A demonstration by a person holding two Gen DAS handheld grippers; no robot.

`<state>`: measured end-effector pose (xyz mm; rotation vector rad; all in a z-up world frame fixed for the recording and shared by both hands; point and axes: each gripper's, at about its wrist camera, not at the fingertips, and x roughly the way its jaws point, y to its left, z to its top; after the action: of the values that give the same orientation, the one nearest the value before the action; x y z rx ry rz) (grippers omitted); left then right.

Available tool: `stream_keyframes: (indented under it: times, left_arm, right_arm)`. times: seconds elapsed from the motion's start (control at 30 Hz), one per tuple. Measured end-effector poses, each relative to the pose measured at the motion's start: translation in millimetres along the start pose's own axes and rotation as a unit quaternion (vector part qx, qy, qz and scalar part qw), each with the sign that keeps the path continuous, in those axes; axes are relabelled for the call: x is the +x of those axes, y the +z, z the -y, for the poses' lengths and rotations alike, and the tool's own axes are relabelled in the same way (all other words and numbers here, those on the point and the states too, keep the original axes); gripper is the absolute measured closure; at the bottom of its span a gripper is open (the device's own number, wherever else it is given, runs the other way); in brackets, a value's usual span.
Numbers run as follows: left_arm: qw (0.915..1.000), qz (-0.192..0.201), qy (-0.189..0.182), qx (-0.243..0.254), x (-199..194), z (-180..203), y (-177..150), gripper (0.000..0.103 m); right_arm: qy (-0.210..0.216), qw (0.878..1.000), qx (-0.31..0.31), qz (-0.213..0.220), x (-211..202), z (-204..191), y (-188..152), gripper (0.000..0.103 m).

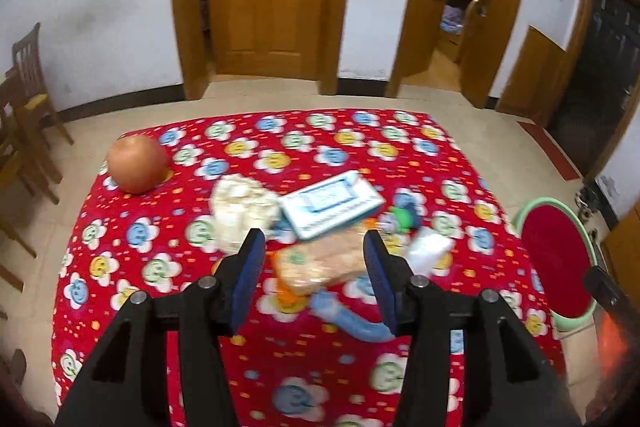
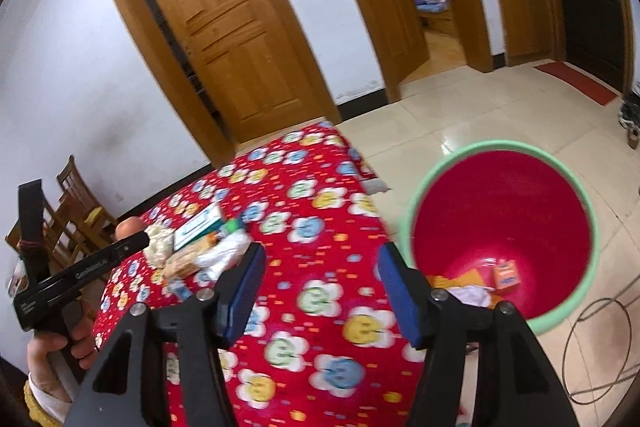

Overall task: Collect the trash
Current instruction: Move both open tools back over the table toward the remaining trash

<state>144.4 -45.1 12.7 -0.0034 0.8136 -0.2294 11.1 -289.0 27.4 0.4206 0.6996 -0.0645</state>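
- The left gripper is held over the litter pile on the worktop, jaws apart and empty, apparently for a pick.
- The right gripper is held with jaws apart, nothing clamped, beside the bin, where some scraps already lie.

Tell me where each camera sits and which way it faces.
Left wrist: on the left tongs, angled down at the red flower-print tablecloth and its litter pile; only its own open tongs show.
Right wrist: on the right tongs, angled down at the table edge and the green-rimmed red bin; the left hand shows.
Shared: tablecloth, bin, round orange fruit, white-and-teal box.
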Motion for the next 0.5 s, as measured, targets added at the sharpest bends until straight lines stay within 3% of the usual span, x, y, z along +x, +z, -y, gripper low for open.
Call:
stream_keyframes:
  times: [0.23,0.5]
  left_arm:
    - [0.9992,-0.019,0.018,-0.029,23,-39,1,0.049]
    - [0.9983,-0.034,0.021,-0.043,53,-57,3,0.042]
  right_arm:
    - [0.019,0.999,-0.014,-0.036,39,-38,-4,0.039]
    - [0.03,0.997,-0.018,-0.066,80,-63,-5,0.039]
